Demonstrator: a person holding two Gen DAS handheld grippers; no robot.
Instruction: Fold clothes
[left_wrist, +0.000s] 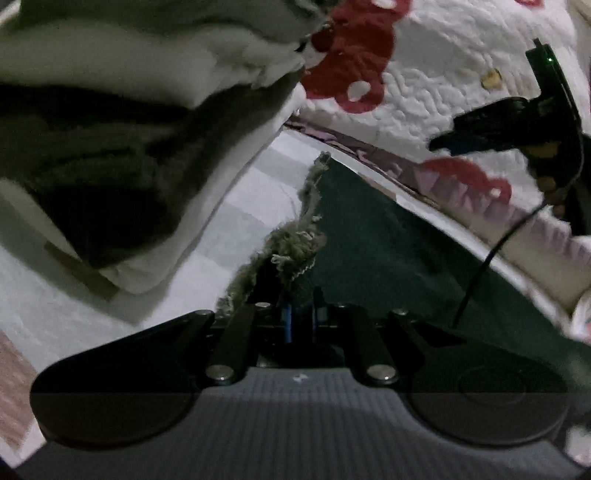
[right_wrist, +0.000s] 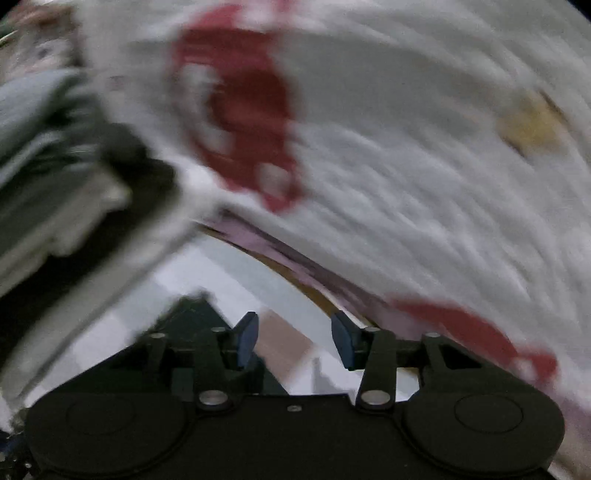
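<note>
The frayed edge of the dark green garment (left_wrist: 369, 236), low at centre frame, is pinched in the closed jaws of the left gripper (left_wrist: 301, 314). The right gripper (right_wrist: 293, 338), blurred, is seen with jaws apart and empty over the striped bed sheet (right_wrist: 258, 284).
</note>
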